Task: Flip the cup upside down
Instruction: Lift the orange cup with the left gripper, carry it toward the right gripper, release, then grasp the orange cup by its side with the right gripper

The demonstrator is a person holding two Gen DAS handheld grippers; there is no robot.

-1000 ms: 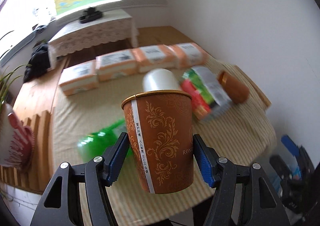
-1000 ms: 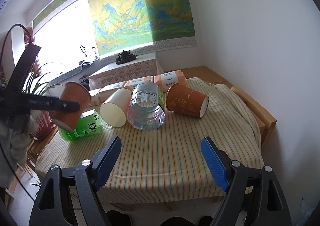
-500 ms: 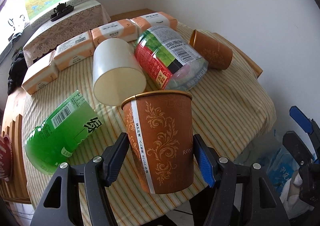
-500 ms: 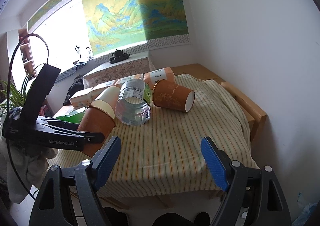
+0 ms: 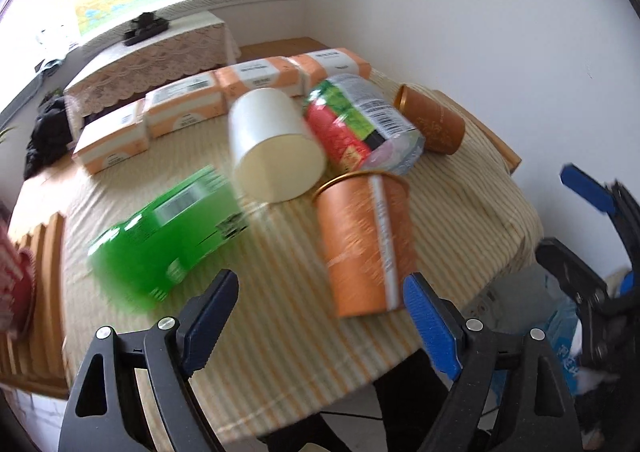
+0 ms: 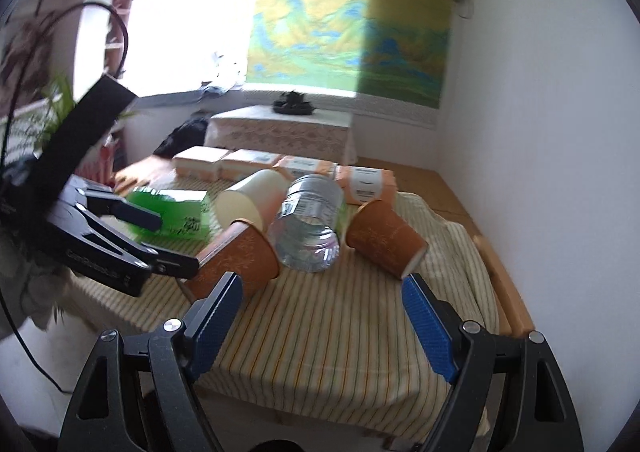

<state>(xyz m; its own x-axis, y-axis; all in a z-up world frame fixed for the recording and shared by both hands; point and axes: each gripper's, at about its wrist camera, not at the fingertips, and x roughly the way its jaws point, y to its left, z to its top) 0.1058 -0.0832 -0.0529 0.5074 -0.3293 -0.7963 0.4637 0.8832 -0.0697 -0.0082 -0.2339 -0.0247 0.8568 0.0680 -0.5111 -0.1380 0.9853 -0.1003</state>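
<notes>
A brown patterned paper cup (image 5: 366,244) lies on its side on the striped tablecloth, its open mouth toward the far side; it also shows in the right wrist view (image 6: 236,262). My left gripper (image 5: 324,316) is open, with the cup just ahead of its right finger and free of both pads. In the right wrist view the left gripper (image 6: 168,240) reaches in from the left, right beside the cup's base. My right gripper (image 6: 320,312) is open and empty above the table's near part.
On the table (image 5: 276,316) lie a white paper cup (image 5: 272,143), a green bottle (image 5: 168,236), a clear labelled bottle (image 5: 360,123), a second brown cup (image 5: 432,123) and a row of orange tissue packs (image 5: 224,95). A white wall stands at the right.
My left gripper opened and let go of the brown cup, which now lies on its side on the cloth. The right gripper swung its view leftward, closer to the table.
</notes>
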